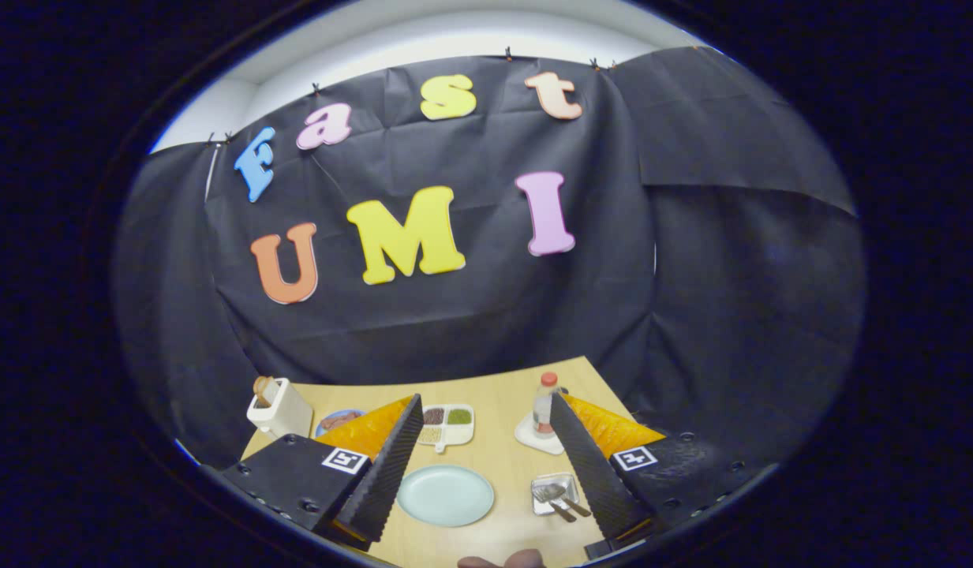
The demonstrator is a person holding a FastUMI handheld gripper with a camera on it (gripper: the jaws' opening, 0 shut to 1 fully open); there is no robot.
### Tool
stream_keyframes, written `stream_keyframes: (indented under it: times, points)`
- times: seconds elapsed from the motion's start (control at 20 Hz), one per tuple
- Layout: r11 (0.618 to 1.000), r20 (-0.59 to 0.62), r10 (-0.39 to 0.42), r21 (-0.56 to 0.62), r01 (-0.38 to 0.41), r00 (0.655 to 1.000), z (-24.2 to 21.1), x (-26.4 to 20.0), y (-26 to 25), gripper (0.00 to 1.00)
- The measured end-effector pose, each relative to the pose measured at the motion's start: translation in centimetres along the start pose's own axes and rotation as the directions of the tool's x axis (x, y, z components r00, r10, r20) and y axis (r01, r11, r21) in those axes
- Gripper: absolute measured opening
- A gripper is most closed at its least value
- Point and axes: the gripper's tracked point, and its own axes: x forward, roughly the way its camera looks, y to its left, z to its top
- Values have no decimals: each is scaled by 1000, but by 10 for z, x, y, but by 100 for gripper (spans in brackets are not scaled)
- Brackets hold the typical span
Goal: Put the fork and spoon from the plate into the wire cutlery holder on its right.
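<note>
My gripper (486,505) hangs above the table (502,394), fingers spread wide, gripping nothing. Between them, low in the frame, lies the bare plate (446,495). Lower right, against my right finger, the wire cutlery holder (555,494) contains the fork (551,500) and spoon (566,497).

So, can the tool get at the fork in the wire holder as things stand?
Probably yes: the tool is open, and the fork lies uncovered in the holder beside the spoon, just inside one finger.
</note>
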Motion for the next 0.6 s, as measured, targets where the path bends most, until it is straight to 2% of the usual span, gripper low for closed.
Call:
stream_keyframes:
  times: [0.15,0.3,0.6]
  points:
    - [998,102,40,-60,-34,994,11,-19,16,96]
    - [992,124,94,-101,-81,988,12,-35,33,96]
    - [990,137,118,-94,-105,984,12,-31,52,96]
